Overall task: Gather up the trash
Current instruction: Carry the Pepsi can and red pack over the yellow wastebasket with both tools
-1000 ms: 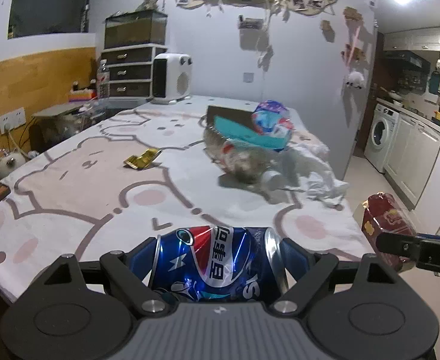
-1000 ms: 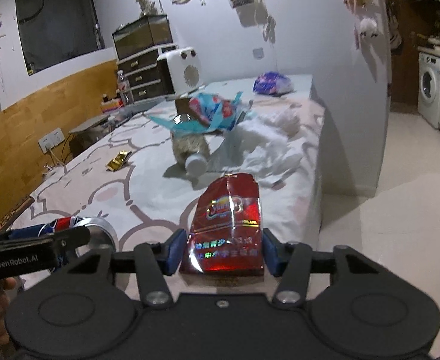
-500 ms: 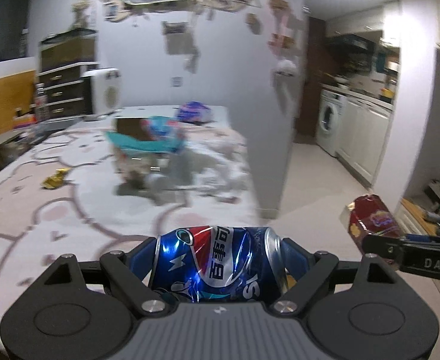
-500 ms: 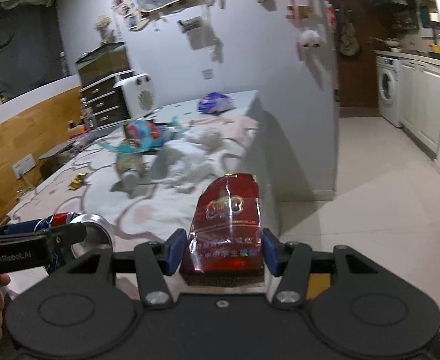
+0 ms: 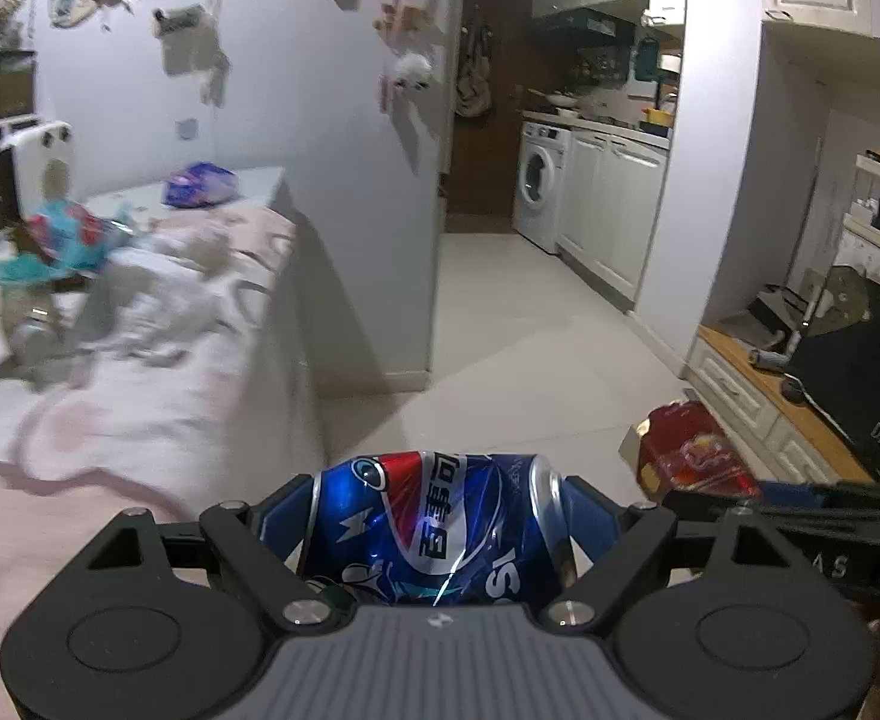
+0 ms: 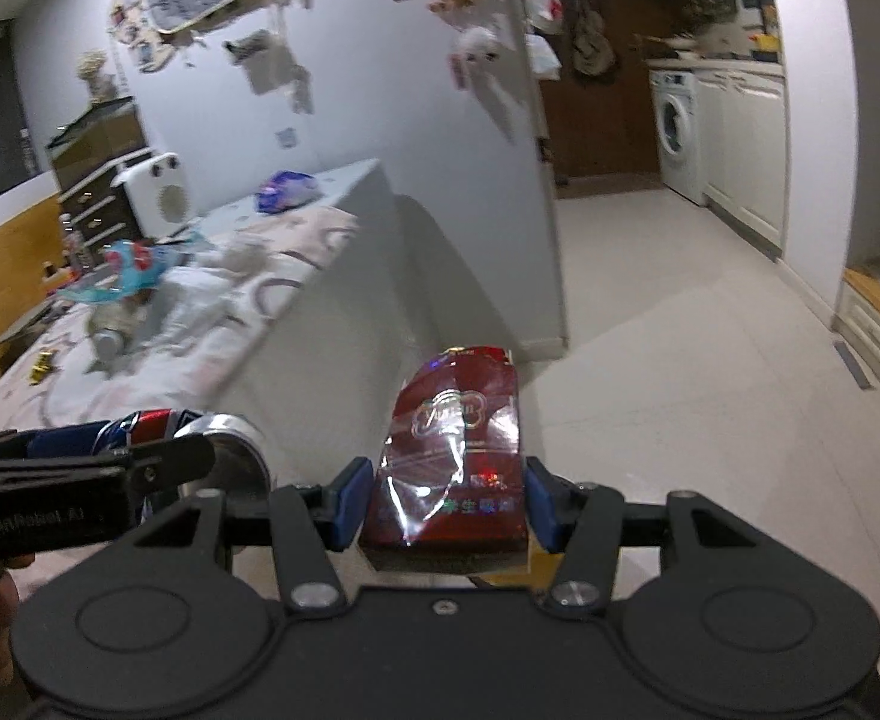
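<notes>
crushed blue pepsi can (image 5: 434, 528) sits sideways, clamped between left gripper (image 5: 434, 531) fingers (image 5: 278, 516) spread wide. shiny red foil snack packet (image 6: 454, 456) is gripped at mid-width by right gripper (image 6: 445, 510) fingers, over pale tiled floor (image 6: 679, 372). litter remains on patterned counter (image 5: 110, 408).

The can (image 5: 434, 528) is blue with a red-and-white swirl, white lettering and a silver rim. The packet (image 6: 454, 456) is glossy dark red with gold print. Both grippers (image 5: 440, 516) (image 6: 445, 504) are black with blue pads (image 6: 348, 501). The bed (image 5: 110, 420) wears a pale cover with pink blotches and grey outlines; a teal-and-red wrapper (image 5: 50, 243) lies toward its far edge, a purple bag (image 5: 200, 186) at the far corner. The floor (image 6: 679, 360) is off-white.
</notes>
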### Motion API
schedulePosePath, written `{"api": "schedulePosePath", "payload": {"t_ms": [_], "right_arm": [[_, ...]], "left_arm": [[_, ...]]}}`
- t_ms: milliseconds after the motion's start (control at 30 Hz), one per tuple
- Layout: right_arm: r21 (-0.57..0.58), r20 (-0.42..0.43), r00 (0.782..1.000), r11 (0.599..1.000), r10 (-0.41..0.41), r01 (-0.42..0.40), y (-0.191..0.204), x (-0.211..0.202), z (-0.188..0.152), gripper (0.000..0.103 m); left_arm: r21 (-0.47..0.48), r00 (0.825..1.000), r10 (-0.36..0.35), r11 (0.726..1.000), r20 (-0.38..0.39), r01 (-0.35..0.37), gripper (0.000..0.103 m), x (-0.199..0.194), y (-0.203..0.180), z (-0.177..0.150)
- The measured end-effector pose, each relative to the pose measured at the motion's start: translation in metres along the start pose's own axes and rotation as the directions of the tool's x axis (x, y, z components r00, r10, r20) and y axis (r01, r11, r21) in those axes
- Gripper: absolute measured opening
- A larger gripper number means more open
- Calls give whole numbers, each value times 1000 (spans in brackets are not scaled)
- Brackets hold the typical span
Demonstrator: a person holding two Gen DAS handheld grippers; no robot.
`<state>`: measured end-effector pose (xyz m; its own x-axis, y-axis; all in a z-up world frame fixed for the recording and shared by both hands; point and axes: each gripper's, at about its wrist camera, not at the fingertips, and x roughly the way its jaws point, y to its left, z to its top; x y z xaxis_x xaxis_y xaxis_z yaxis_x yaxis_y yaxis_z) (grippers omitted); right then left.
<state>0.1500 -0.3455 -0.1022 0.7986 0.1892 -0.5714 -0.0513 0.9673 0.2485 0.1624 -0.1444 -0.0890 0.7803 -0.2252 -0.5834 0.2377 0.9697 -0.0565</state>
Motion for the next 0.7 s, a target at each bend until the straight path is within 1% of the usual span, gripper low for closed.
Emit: {"api": "schedulePosePath", "payload": {"t_ms": [133, 200, 367, 500, 600, 700], "right_arm": [[32, -27, 999, 999, -20, 21, -31, 23, -7, 54], [41, -49, 998, 998, -34, 36, -42, 40, -11, 54], [86, -112, 993, 995, -41, 50, -73, 93, -18, 54], [117, -163, 986, 992, -33, 53, -94, 141, -23, 54], [131, -199, 980, 990, -22, 49, -110, 177, -26, 54], [156, -248, 969, 987, -4, 44, -127, 216, -33, 54]], "left_arm": [[-34, 999, -38, 999, -6, 38, 87, 47, -12, -5], [-61, 999, -42, 997, -25, 40, 87, 74, -15, -5], [-74, 996, -14, 997, -92, 7, 87, 147, -23, -11], [-95, 990, 3, 995, -142, -17, 87, 202, -21, -20], [-111, 982, 17, 993, -187, -39, 87, 246, -16, -29], [-116, 972, 25, 992, -232, -54, 87, 289, -10, -41]]}}
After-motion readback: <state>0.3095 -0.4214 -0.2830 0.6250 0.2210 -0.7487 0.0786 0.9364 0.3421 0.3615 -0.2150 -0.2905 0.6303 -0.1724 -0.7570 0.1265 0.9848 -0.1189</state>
